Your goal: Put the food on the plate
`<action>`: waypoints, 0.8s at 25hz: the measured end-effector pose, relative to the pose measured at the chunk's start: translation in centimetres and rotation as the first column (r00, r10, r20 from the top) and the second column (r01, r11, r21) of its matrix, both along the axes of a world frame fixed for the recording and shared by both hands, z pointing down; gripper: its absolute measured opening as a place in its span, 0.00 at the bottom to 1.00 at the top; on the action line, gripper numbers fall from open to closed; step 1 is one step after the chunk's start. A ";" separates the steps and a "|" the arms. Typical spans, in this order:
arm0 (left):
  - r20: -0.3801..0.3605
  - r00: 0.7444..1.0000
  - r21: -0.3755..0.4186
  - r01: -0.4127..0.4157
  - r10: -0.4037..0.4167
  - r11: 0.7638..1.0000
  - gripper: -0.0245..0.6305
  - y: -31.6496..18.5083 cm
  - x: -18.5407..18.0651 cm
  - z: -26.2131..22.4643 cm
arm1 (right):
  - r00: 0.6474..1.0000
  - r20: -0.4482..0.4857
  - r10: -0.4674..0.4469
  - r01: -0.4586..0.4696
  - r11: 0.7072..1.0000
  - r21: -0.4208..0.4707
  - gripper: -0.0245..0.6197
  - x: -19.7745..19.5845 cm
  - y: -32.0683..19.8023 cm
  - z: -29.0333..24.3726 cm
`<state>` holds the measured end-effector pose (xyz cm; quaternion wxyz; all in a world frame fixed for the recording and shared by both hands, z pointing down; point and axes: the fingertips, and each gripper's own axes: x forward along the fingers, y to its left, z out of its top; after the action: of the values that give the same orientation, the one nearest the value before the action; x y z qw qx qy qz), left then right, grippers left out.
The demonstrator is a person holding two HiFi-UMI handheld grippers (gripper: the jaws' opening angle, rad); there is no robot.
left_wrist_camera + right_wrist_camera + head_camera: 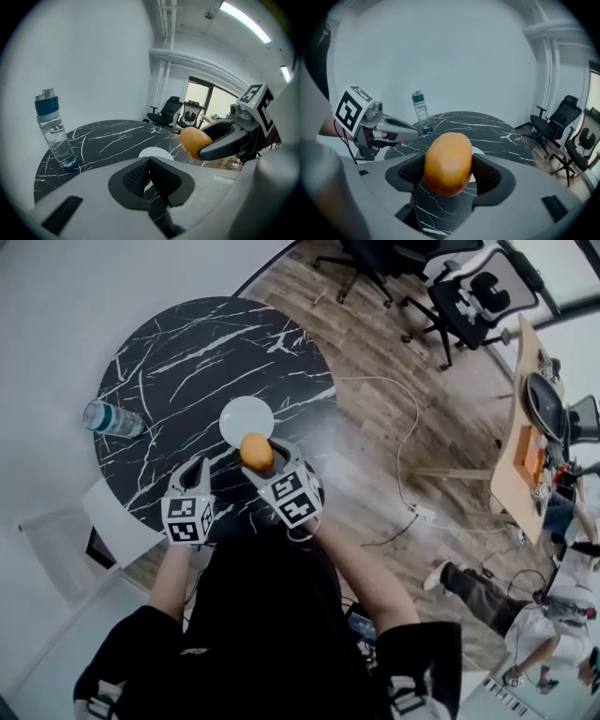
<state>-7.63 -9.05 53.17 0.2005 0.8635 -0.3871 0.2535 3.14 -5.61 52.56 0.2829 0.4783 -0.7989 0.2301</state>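
An orange-yellow, egg-shaped piece of food (256, 451) (447, 162) (194, 142) is clamped between the jaws of my right gripper (258, 457) (448, 174), held above the near part of the black marble table (187, 352). A small white round plate (247, 418) (153, 153) lies on the table just beyond the food; in the right gripper view only a sliver of the plate (477, 150) shows behind it. My left gripper (196, 472) (150, 180) hovers to the left of the right one, shut with nothing in it.
A clear water bottle with a blue cap (112, 419) (54, 131) (421, 111) is on the table's left side. Office chairs (459, 296) stand on the wooden floor beyond, and a wooden desk (525, 437) at right. A cable (398, 465) runs across the floor.
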 end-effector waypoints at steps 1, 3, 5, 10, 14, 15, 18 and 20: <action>-0.001 1.000 0.001 -0.002 0.002 1.000 0.04 -0.2 0.0 0.0 | 1.000 -0.004 0.005 -0.005 1.000 0.004 0.53 0.1 -0.2 -0.2; 0.000 1.000 0.003 -0.004 0.004 1.000 0.04 -0.5 -0.1 0.0 | 1.000 -0.014 0.006 -0.006 1.000 0.011 0.52 0.4 -0.6 -0.5; 0.004 1.000 0.000 -0.002 0.002 1.000 0.04 -0.7 -0.3 0.2 | 1.000 -0.020 0.002 -0.001 1.000 0.016 0.53 0.4 -1.1 -0.7; -0.018 1.000 -0.012 0.014 -0.014 1.000 0.04 -1.0 -0.2 0.6 | 1.000 -0.028 -0.003 0.003 1.000 0.016 0.53 0.7 -2.4 -0.6; -0.023 0.999 -0.026 0.028 -0.029 0.999 0.04 -1.4 -0.2 1.0 | 0.998 -0.055 -0.038 0.039 0.999 0.015 0.53 0.8 -3.9 -0.3; -0.021 0.999 -0.031 0.033 -0.034 0.999 0.04 -1.5 -0.3 1.3 | 0.997 -0.064 -0.052 0.053 0.998 0.013 0.53 0.7 -4.1 -0.2; -0.016 0.998 -0.045 0.052 -0.053 0.998 0.04 -2.1 -0.7 2.0 | 0.992 -0.088 -0.095 0.095 0.995 0.006 0.53 0.5 -5.0 0.2; -0.016 0.997 -0.048 0.073 -0.074 0.996 0.04 -2.8 -0.9 2.2 | 0.989 -0.094 -0.117 0.117 0.993 -0.003 0.53 0.6 -5.7 0.6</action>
<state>-8.51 -11.84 55.40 0.2336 0.8460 -0.4105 0.2475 3.69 -11.35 53.18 0.3323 0.4413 -0.8117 0.1894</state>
